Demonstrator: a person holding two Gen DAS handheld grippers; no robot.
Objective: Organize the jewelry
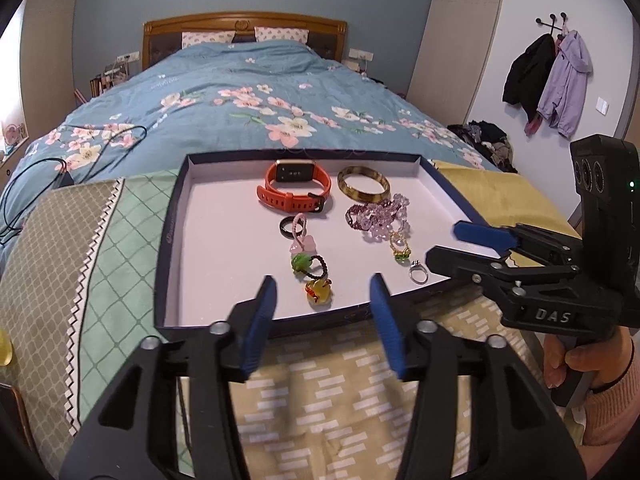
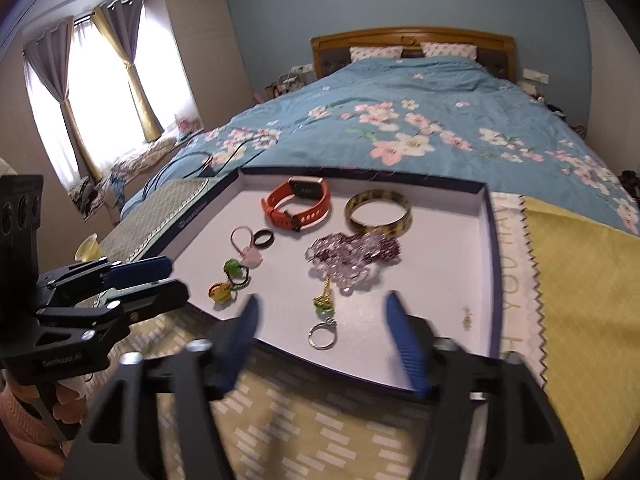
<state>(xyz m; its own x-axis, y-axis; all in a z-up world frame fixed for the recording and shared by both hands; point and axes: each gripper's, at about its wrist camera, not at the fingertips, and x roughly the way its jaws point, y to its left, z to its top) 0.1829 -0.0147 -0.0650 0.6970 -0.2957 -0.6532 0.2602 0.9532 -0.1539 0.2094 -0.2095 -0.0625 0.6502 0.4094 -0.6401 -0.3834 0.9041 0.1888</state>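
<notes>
Jewelry – glassy beads (image 1: 380, 216), banded bangle (image 1: 363, 189) – in shallow tray (image 1: 172, 220)

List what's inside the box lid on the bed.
In the box lid: orange watch, bangle, purple bead bracelets, black ring, silver ring, several small charm loops. Anything under the bead pile is covered.

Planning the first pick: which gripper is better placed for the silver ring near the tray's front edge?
Right, probably. The silver ring lies almost centred ahead of the right gripper, whose jaws stand open and empty. For the left gripper, also open and empty, it sits off to the right.
</notes>
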